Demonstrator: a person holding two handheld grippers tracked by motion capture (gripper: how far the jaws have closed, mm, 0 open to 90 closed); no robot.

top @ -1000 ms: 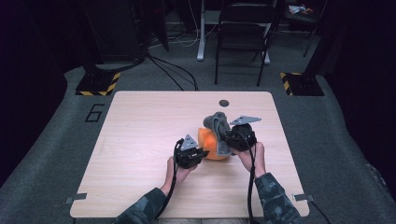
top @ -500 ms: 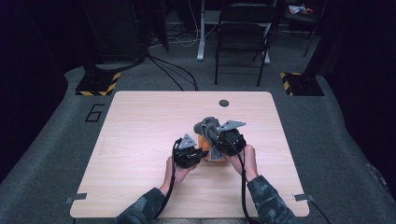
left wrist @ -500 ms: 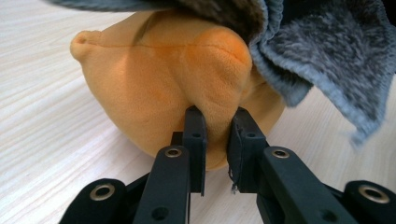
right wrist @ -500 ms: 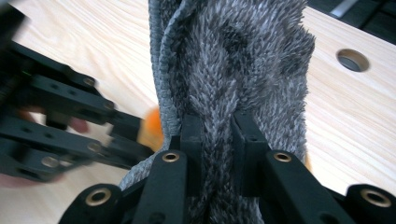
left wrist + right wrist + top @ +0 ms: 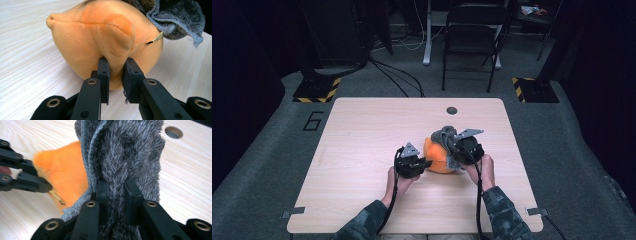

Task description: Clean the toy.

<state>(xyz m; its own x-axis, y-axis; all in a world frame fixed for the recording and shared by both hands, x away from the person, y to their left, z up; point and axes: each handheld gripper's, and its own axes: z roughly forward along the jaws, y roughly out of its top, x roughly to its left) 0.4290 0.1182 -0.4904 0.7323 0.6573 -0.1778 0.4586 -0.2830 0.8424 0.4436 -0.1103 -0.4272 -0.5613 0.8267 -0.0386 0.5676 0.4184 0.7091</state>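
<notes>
- While both claws pinch the soft bundle near the middle of the table (image 5: 362,135), seems to be the pulling-apart step: grey wrap coming off an orange plush.
- Left claw (image 5: 115,65): nearly shut, pads (image 5: 103,72) pressing a fold of the orange plush (image 5: 100,40) between them (a firm nip on a ridge of the fabric, not the whole body).
- Right claw (image 5: 116,185): likewise nearly shut, clamped on a thick ridge of the fuzzy grey cloth (image 5: 125,150), which rises up out of the grip.
- Orange plush resting on the table, just in front of the person's hands, between the two claws in the high view (image 5: 439,161); grey cloth draped over its far upper side and touching it (image 5: 443,136).
- Round hole (image 5: 452,110) in the table farther back, well apart from the work.
- Left hand (image 5: 398,182) and right hand (image 5: 482,169) both low at the near side of the bundle.
- Next move, by judgement: hold the plush steady with the left claw, draw the grey cloth up and away with the right (slowly, since pile fabric clings).
- Needs both grips kept tight; a slip on the thin orange fold looks the likelier failure.
- Cannot tell whether the cloth is tucked under the plush at the far side.
</notes>
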